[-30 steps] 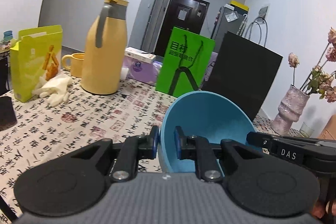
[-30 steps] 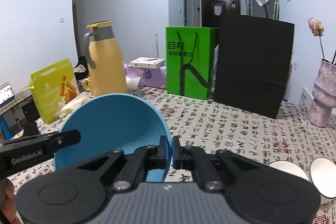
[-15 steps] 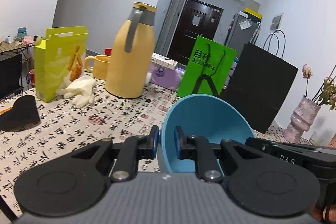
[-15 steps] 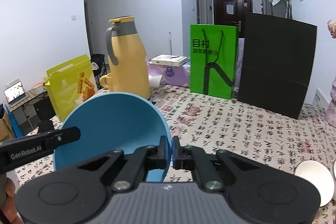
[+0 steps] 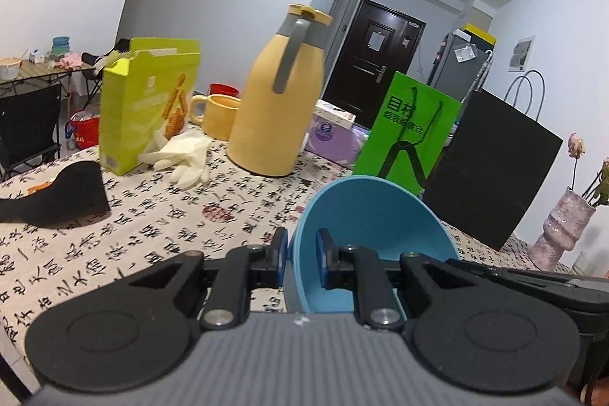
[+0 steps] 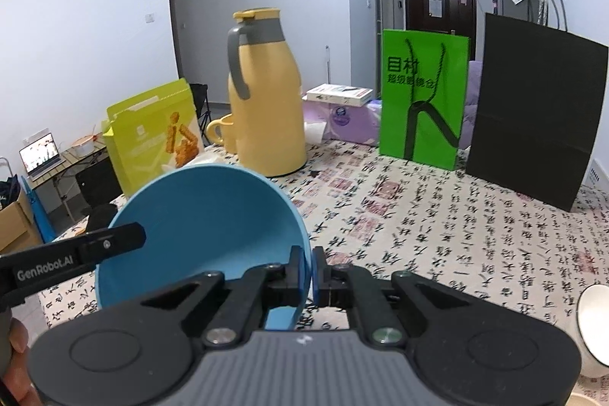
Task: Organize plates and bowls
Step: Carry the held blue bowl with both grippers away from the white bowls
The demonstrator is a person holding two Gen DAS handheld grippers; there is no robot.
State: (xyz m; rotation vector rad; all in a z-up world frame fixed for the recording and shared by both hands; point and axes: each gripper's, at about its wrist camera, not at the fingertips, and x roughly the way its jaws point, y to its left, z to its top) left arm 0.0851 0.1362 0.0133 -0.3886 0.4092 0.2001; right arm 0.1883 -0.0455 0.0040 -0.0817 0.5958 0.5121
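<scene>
A blue bowl (image 5: 375,227) is held tilted above the table between both grippers. In the left wrist view my left gripper (image 5: 301,259) is shut on the bowl's left rim, one pad outside the wall and one inside. In the right wrist view the same blue bowl (image 6: 205,215) fills the lower left, and my right gripper (image 6: 309,276) is shut on its right rim. The other gripper's arm shows at the edge of each view. A white bowl (image 6: 593,322) sits on the table at the far right edge of the right wrist view.
On the calligraphy-print tablecloth (image 6: 437,215) stand a yellow jug (image 5: 278,109), a yellow mug (image 5: 217,115), a lime snack box (image 5: 148,105), white gloves (image 5: 186,156), a green bag (image 6: 422,94), a black bag (image 6: 533,117) and a vase (image 5: 559,227). A black object (image 5: 64,196) lies at left.
Both grippers have carried the blue bowl leftward across the table, still gripping its rim. The jug and snack box have shifted right in both views, and the white bowls have slid toward the right edge.
</scene>
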